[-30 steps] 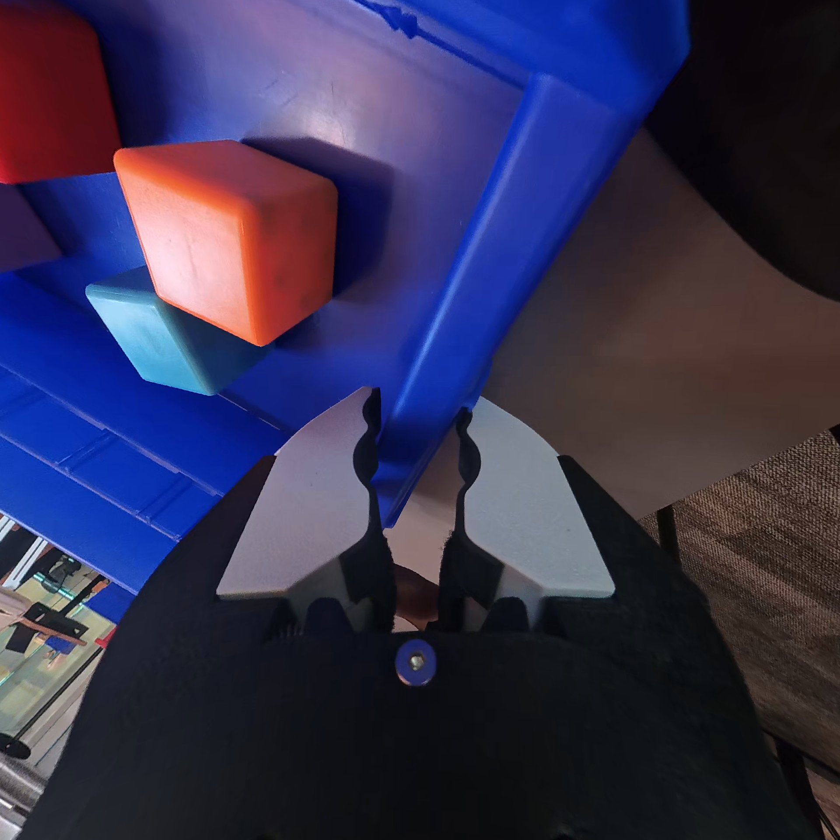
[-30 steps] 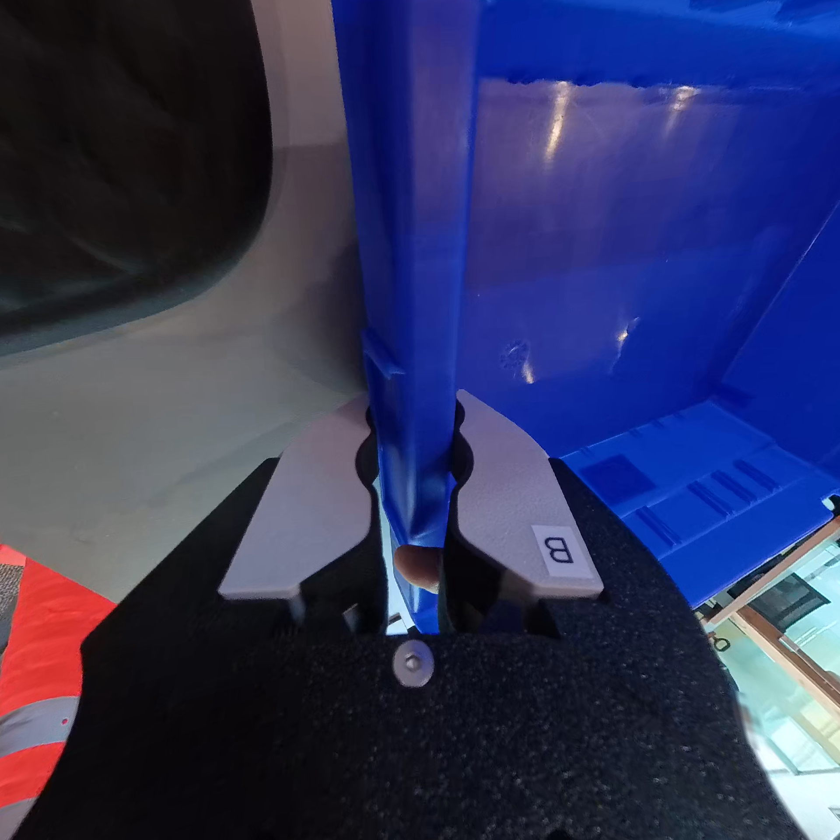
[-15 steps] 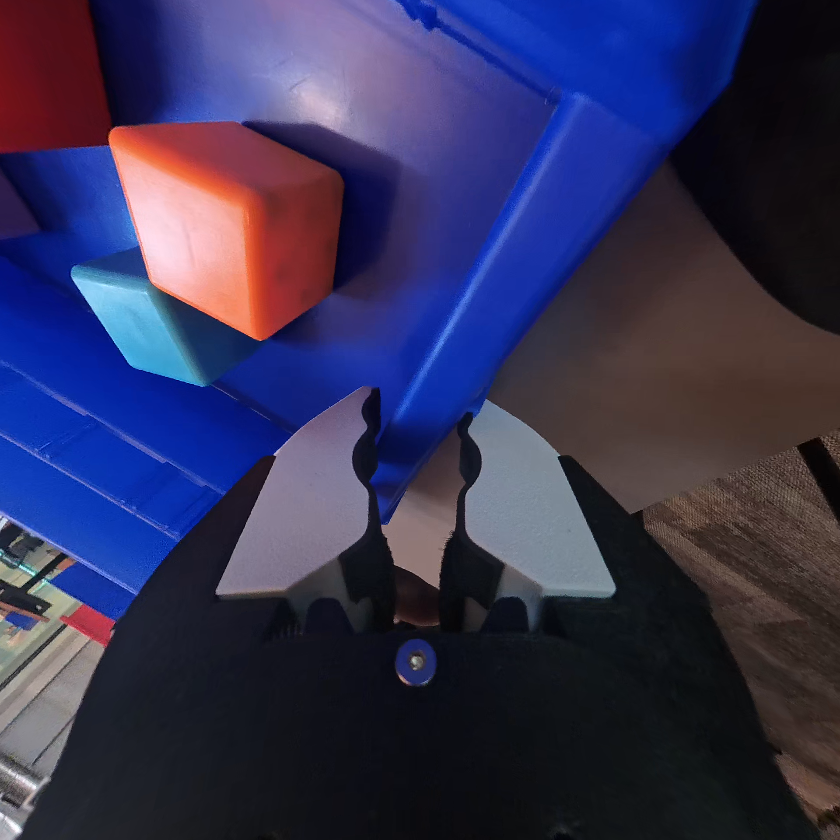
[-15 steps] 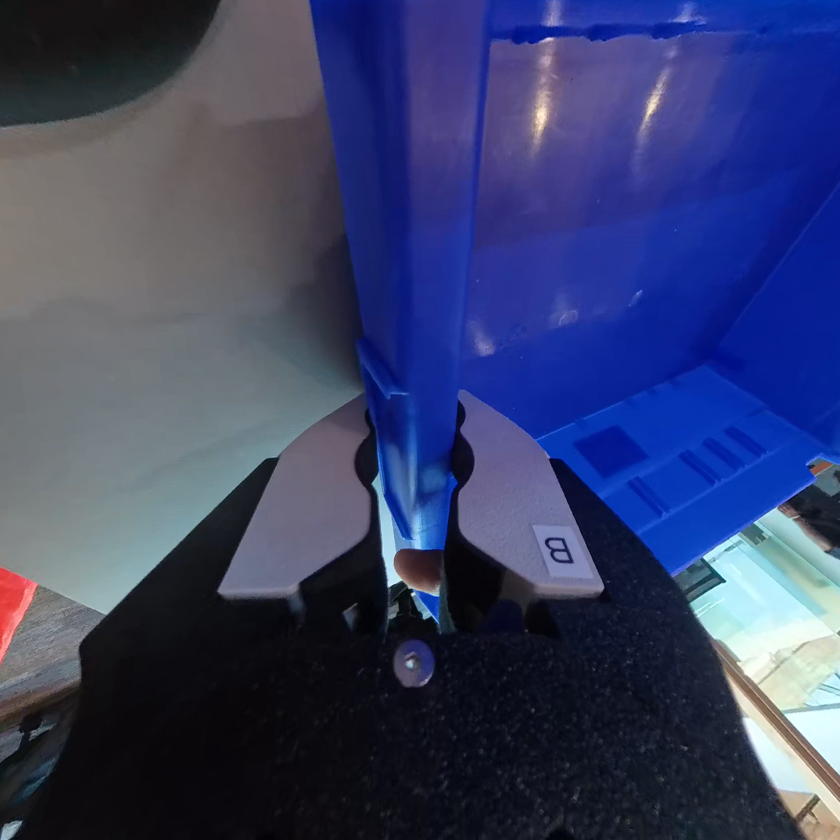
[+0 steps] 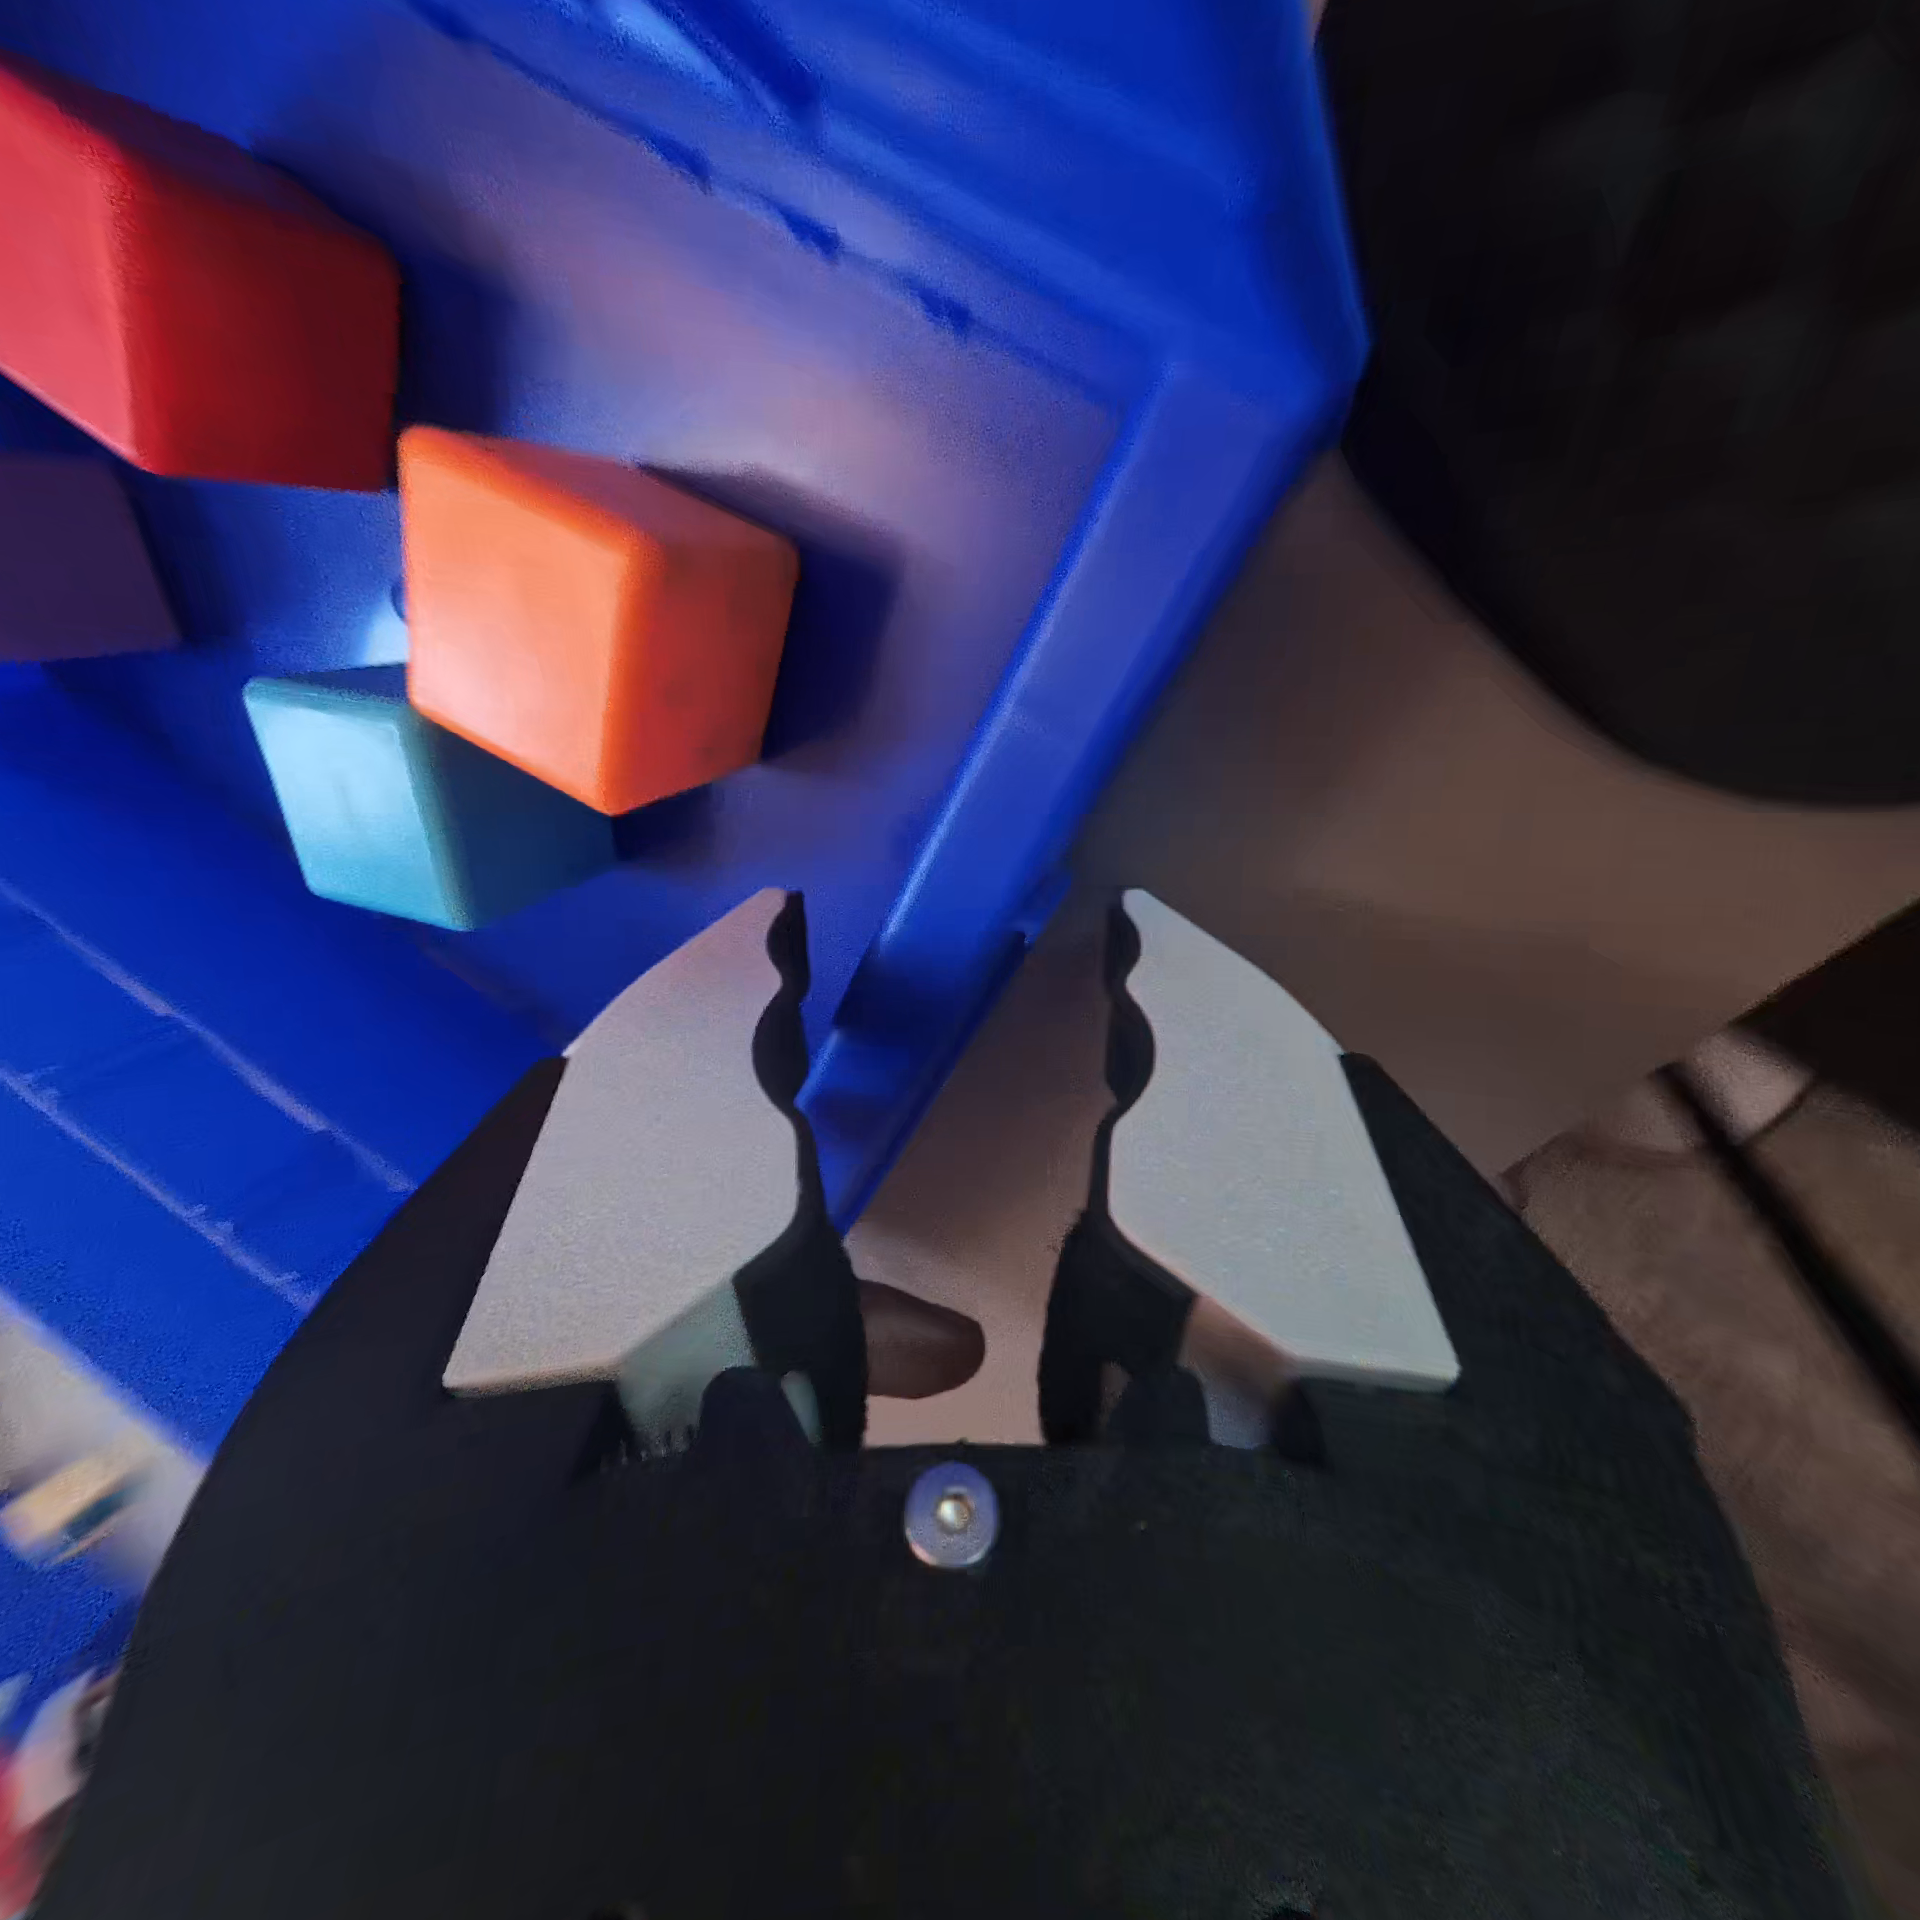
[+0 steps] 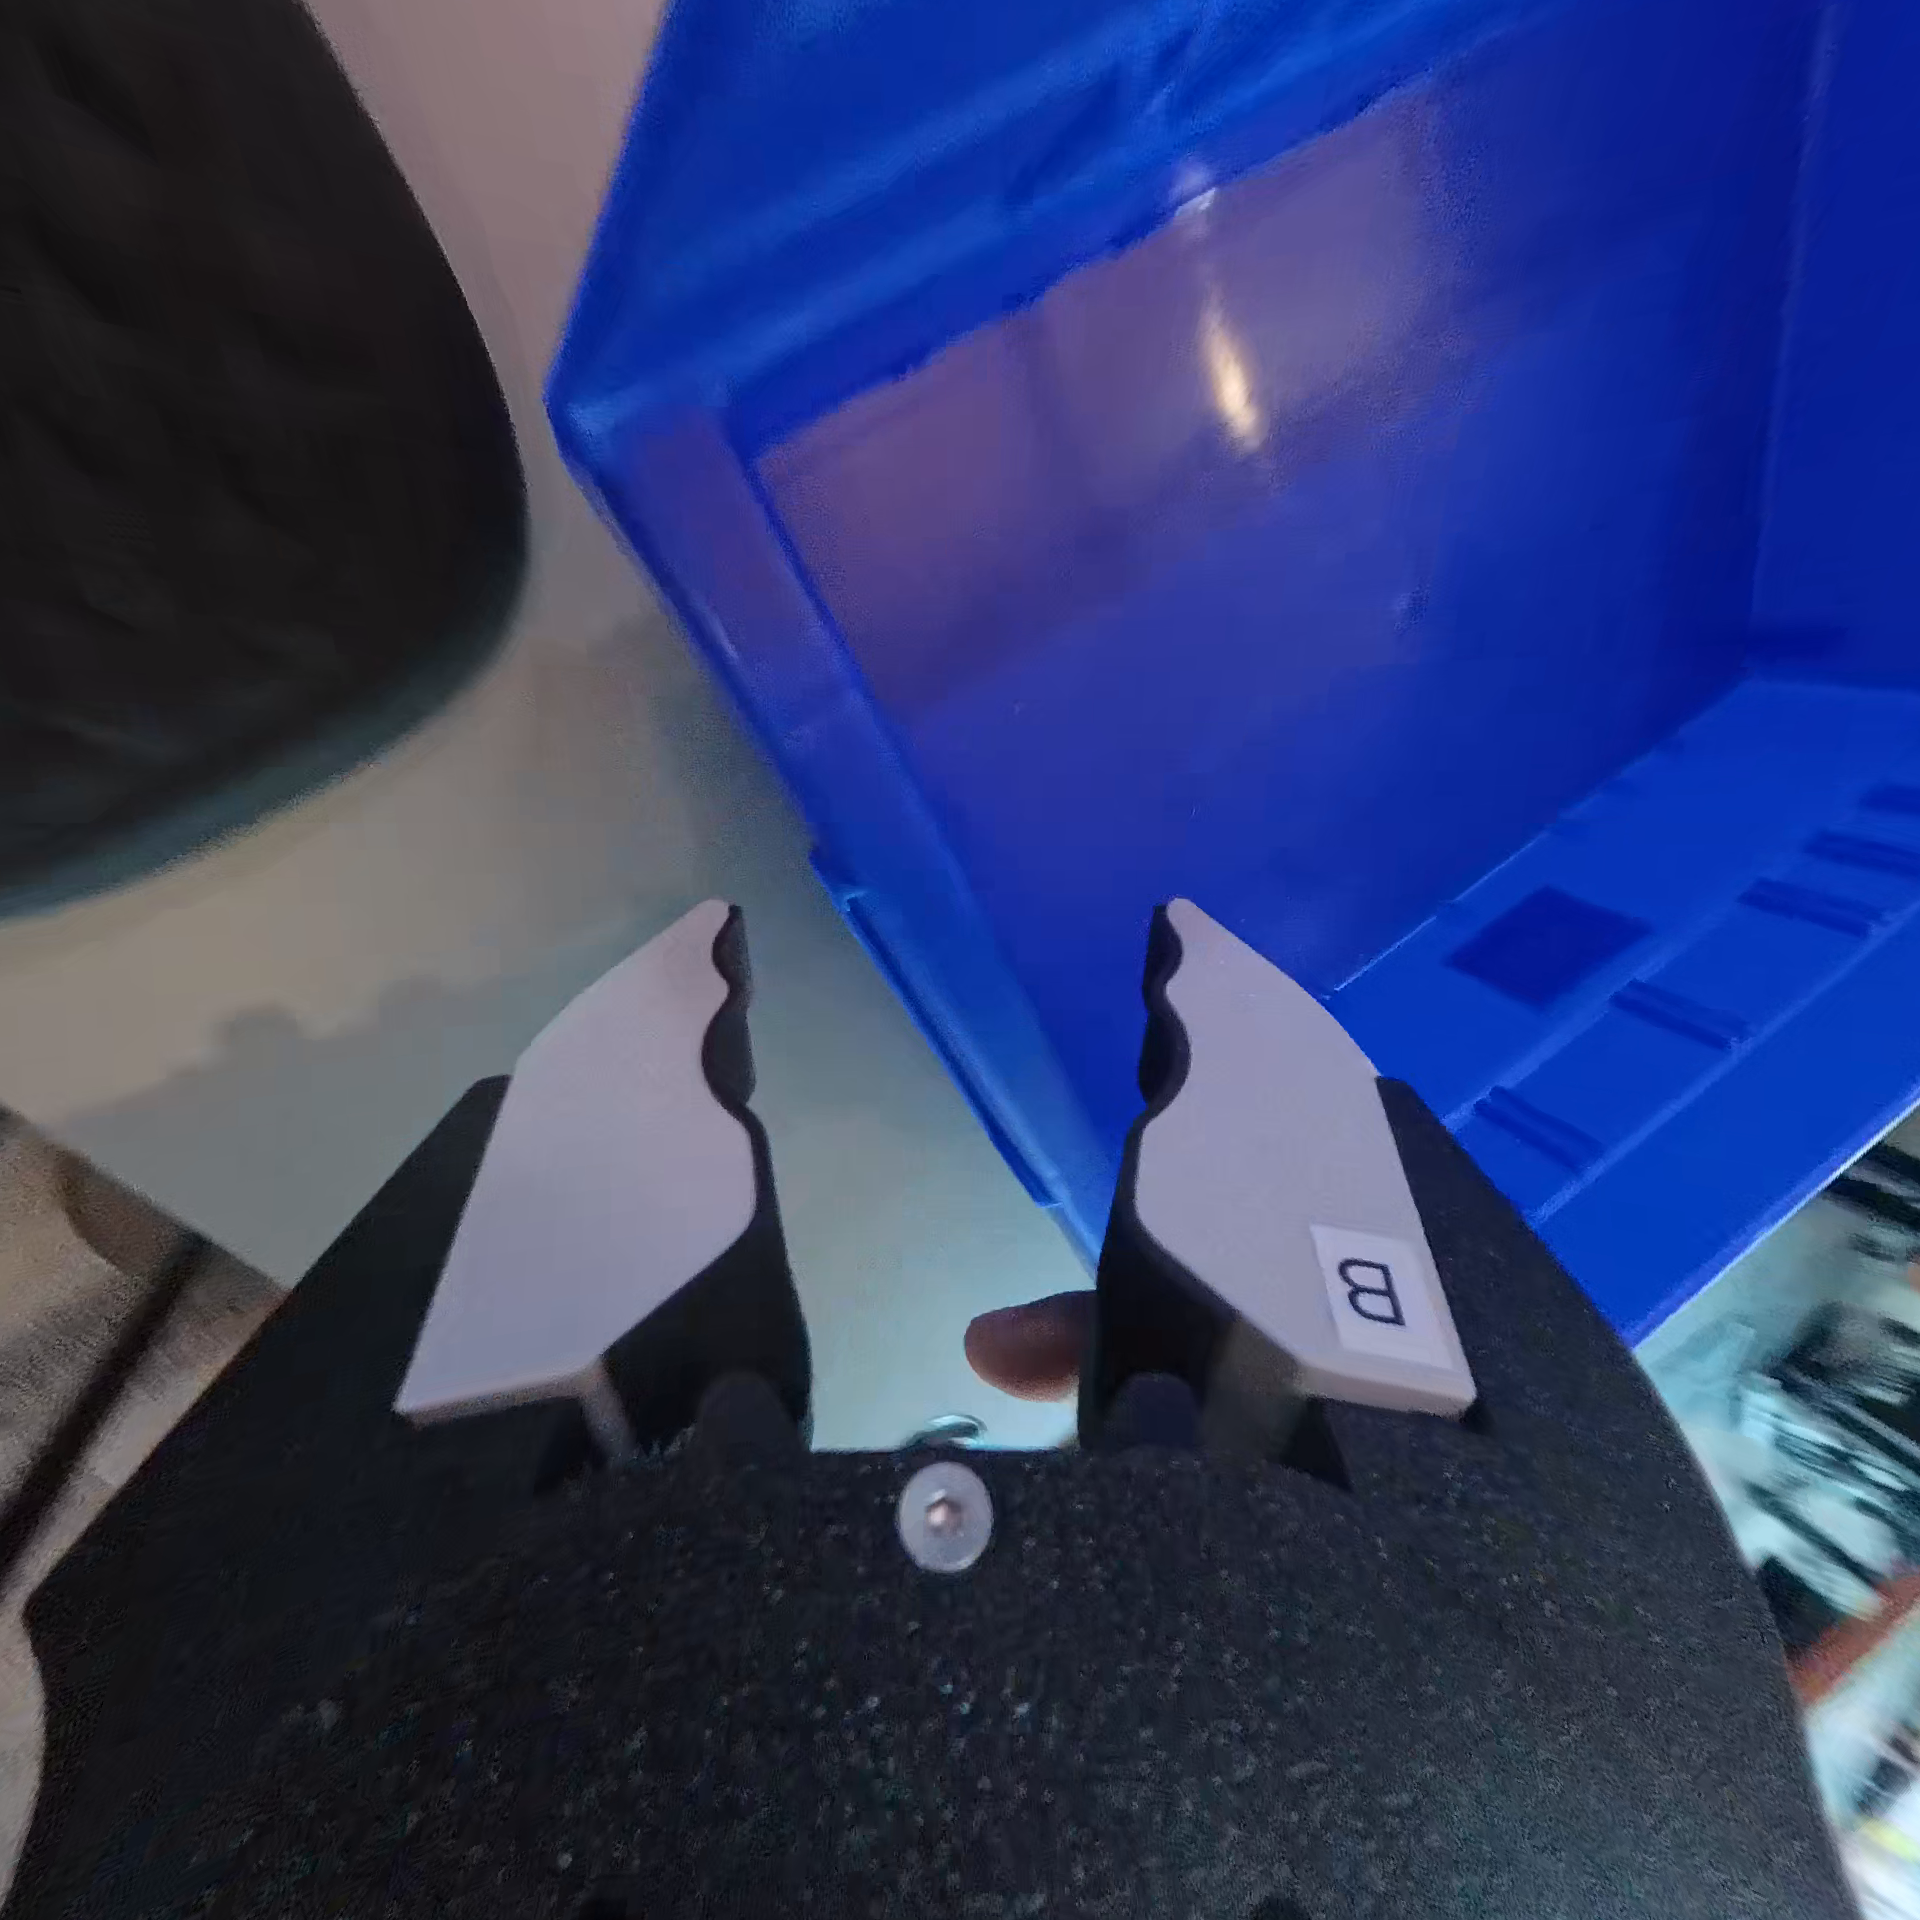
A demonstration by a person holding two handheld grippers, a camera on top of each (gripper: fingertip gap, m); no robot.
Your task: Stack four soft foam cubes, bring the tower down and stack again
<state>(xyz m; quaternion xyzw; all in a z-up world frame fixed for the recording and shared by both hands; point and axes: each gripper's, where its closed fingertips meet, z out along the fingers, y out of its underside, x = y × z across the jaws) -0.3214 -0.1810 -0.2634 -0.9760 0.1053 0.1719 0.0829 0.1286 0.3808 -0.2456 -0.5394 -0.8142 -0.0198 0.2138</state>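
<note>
Four foam cubes are lying inside the blue plastic bin [image 5: 1101, 644], ahead and to the left of the left gripper [image 5: 954, 914]: red cube [image 5: 177, 301], orange cube [image 5: 582, 613] leaning over the teal cube [image 5: 405, 810], purple cube [image 5: 73, 561] at the edge. Both grippers are standing apart, each straddling a bin rim unclamped. The right gripper [image 6: 943, 920] is seeing no cubes, so the left looks nearer. One right finger [image 6: 1299, 1164] is carrying a small white letter sticker.

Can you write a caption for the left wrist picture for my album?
Open left gripper straddling the blue plastic bin's rim; orange foam cube leaning on a teal foam cube inside.
</note>
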